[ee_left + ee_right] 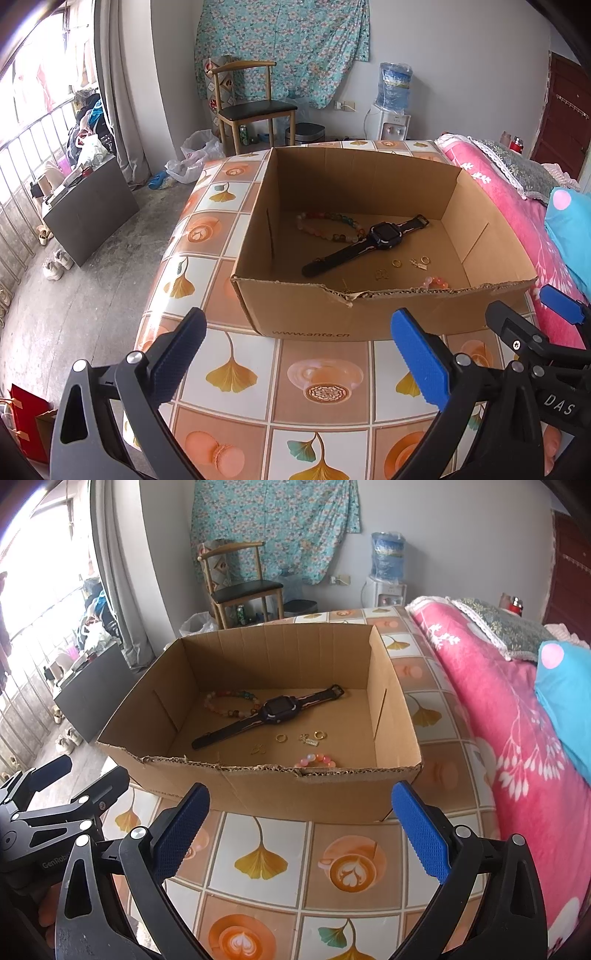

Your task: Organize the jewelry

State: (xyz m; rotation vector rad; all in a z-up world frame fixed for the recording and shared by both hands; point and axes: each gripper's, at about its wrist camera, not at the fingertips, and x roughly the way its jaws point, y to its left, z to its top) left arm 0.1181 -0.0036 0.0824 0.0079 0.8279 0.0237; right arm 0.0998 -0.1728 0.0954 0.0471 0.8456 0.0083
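Right now both claws hang over the table (258,856) short of the box (258,790), each spread wide and holding nothing: the left claw (297,354) toward the box's left front corner, the right claw (301,830) before its front wall.

All the jewelry lies loose on the box floor. The watch (271,712) stretches diagonally across the middle, its case touching the bead bracelet (231,703) behind it. Nearer the front lie a gold ring (281,737), a second ring (319,734), a small charm (308,740) between them, and a thin wire piece (258,749) that I cannot identify. A pink bracelet (314,762) sits right against the front wall, half hidden by the torn rim.

The likely troubles:
- The front wall stands between claws and goods; a low reach would shove the light box across the slick tablecloth.
- The rings lie flat and tiny; broad pads may skid over them or flick them away.
- Lifting the watch could drag the bead bracelet along, since they touch.
- The pink bracelet, tucked under the rim, leaves little room for a finger.
- The claws sit close together and could knock each other going in.
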